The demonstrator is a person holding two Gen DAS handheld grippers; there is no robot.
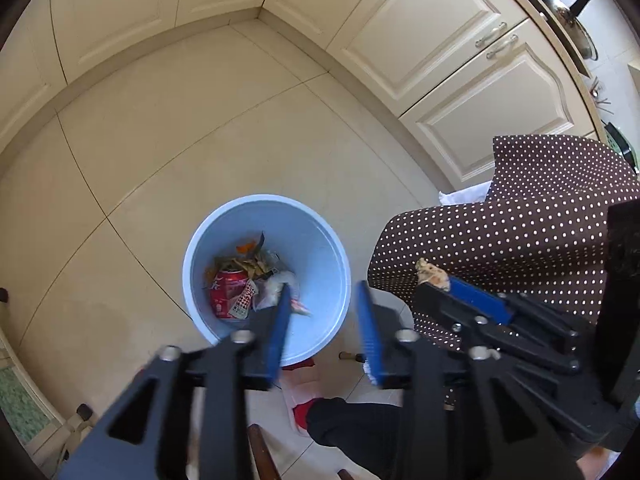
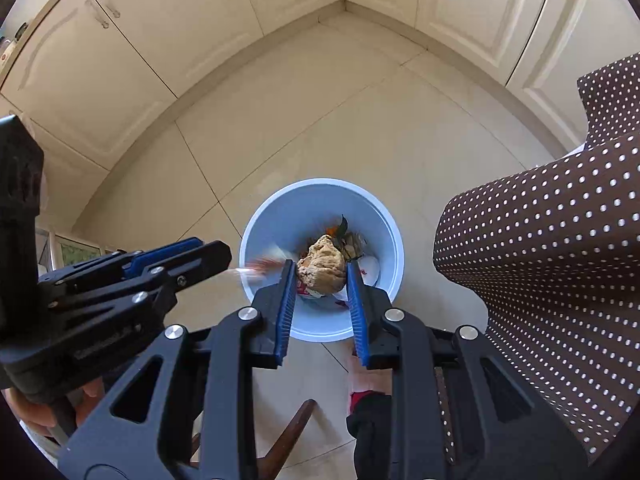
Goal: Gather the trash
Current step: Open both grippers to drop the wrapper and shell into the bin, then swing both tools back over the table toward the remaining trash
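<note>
A light blue trash bin (image 1: 320, 240) stands on the tiled floor, holding a red can (image 1: 228, 294), peels and wrappers. It also shows in the right wrist view (image 2: 264, 224). My left gripper (image 1: 326, 292) is open and empty above the bin's near rim; a white wrapper (image 1: 298, 306) blurs just past its left fingertip, inside the bin. My right gripper (image 2: 321, 272) is shut on a crumpled brown lump of trash (image 2: 322, 268) and holds it over the bin. In the left wrist view the right gripper (image 1: 432, 276) shows at the right with the lump (image 1: 431, 274).
A table with a brown polka-dot cloth (image 1: 520, 232) stands right of the bin. Cream cabinets (image 1: 440, 40) line the back and right walls. A dark wooden chair (image 2: 288, 432) and the person's feet in slippers (image 1: 304, 396) are below the grippers.
</note>
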